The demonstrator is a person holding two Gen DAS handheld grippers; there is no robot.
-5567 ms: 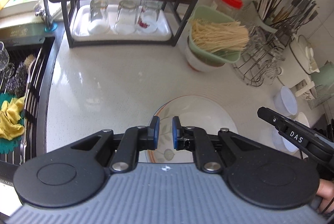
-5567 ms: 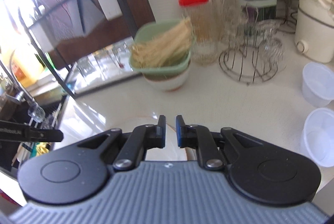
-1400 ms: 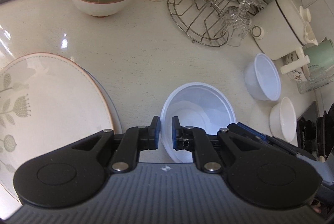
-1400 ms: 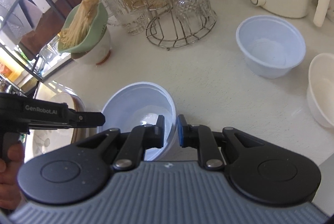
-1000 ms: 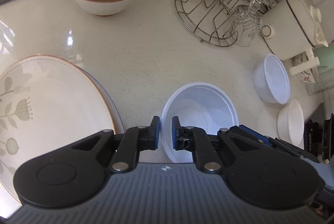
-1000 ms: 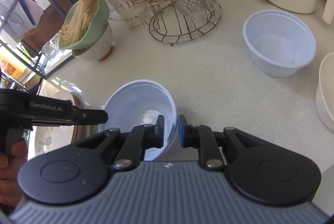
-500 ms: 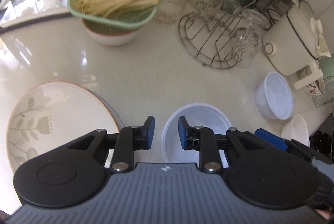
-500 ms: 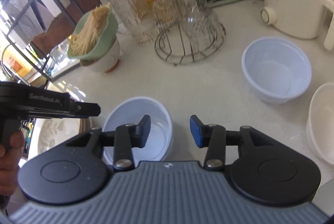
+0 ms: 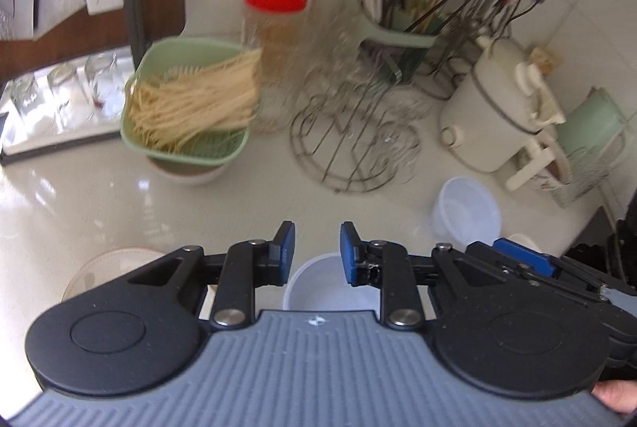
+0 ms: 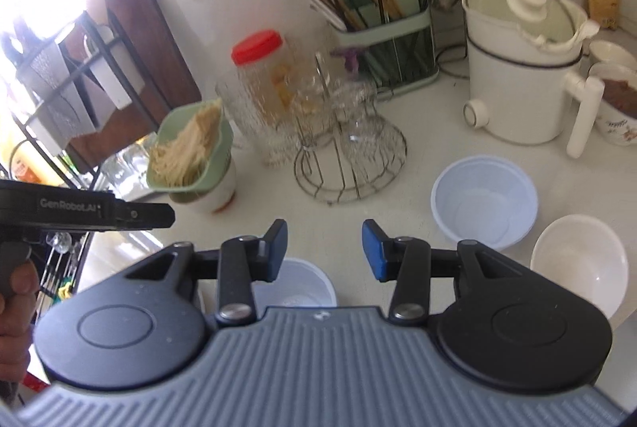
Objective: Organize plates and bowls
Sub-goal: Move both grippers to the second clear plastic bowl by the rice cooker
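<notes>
A white plastic bowl (image 9: 318, 283) stands on the counter just below my left gripper (image 9: 314, 251), which is open and empty above it. The same bowl (image 10: 296, 287) shows under my right gripper (image 10: 324, 253), which is open and empty too. A floral plate (image 9: 107, 263) lies left of that bowl, mostly hidden by the left gripper body. A second white plastic bowl (image 10: 483, 204) and a cream bowl (image 10: 579, 263) stand at the right; the second bowl also shows in the left wrist view (image 9: 466, 212).
A green colander of noodles (image 9: 187, 112) sits on a bowl at the back left. A wire glass rack (image 10: 350, 152), a red-lidded jar (image 10: 258, 68), a chopstick holder (image 10: 386, 36) and a white pot (image 10: 521, 84) line the back. The sink lies far left.
Both grippers held the white plastic bowl's rim a second ago, then opened and let it go on the counter. Both have lifted and pulled back from it.
</notes>
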